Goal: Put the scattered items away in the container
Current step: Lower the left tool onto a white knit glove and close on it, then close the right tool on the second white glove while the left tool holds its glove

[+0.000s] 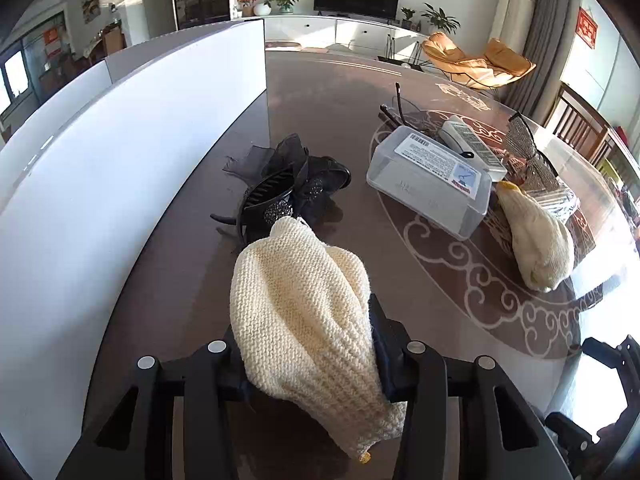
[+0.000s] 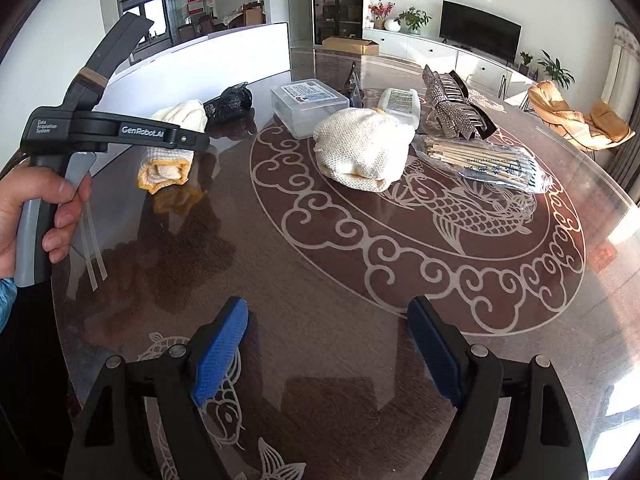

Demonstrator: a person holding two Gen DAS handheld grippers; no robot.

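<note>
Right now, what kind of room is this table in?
Most likely a home living and dining room. A television stands on a long white cabinet, tan lounge chairs sit by the curtain, and potted plants line the cabinet behind the patterned table.

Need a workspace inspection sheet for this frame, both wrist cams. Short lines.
Surface: dark round table with a fish and cloud pattern, glossy.
Job's things: cream knit glove in the left gripper; second glove, black hair clip, remote, rhinestone clip, bag of sticks loose on the table; clear lidded box beside them.
Clutter: glasses behind the box.
Grippers: left gripper shut on the glove; right gripper open, nothing between the pads.
Cables: nothing seen.
Surroundings: white board at the table's edge, TV, orange chair.
</note>
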